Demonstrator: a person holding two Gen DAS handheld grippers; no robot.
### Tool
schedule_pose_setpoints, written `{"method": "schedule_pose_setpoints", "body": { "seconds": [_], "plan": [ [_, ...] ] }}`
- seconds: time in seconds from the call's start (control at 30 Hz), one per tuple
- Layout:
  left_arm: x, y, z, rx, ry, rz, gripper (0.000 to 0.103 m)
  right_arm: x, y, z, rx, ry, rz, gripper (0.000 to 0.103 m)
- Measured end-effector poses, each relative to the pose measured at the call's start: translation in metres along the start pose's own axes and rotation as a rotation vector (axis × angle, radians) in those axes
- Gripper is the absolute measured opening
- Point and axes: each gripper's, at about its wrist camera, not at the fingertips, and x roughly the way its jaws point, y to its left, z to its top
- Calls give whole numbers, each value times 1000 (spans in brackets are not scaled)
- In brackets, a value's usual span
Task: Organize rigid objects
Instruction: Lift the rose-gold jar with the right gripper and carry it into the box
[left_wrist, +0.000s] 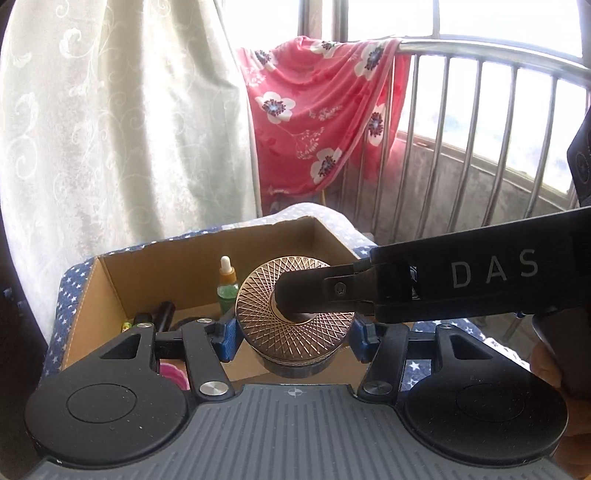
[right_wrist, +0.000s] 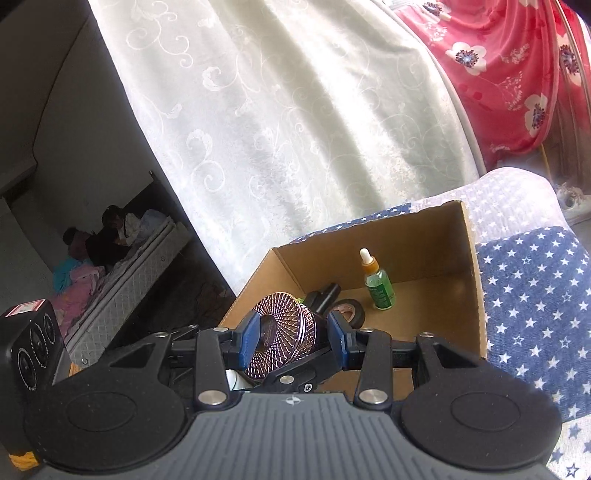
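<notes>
A round jar with a patterned copper lid (left_wrist: 295, 314) is held over an open cardboard box (left_wrist: 147, 273). My left gripper (left_wrist: 295, 332) is shut on the jar's sides. My right gripper (right_wrist: 291, 339) is shut on the same jar (right_wrist: 284, 332) from the right, one finger (left_wrist: 314, 291) lying across the lid's top. In the box stand a green dropper bottle (right_wrist: 376, 284), dark tubes (right_wrist: 325, 295) and a roll of black tape (right_wrist: 351, 310). A pink item (left_wrist: 173, 373) shows low in the box.
The box sits on a blue star-patterned cloth (right_wrist: 532, 295). A white curtain (left_wrist: 122, 129) hangs behind it. A red floral cloth (left_wrist: 317, 110) drapes over a steel railing (left_wrist: 480, 147). A bed (right_wrist: 122, 273) is far left.
</notes>
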Motion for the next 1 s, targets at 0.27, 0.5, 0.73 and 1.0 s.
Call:
{"method": "schedule_pose_setpoints", "body": {
  "seconds": [0.27,0.5,0.73,1.0],
  "plan": [
    [93,13,26,-133,172,-39,55,64,-55,39,24,134,-51,44],
    [146,21,39,-188,261,-28,55,111,-87,62,13,212,-75,44],
    [171,29,46,-226,326,-30,55,132,-90,71,-65,229,-108,44],
    [185,36,44,-279,423,-50,56,139,-89,74,-99,213,-113,44]
  ]
}}
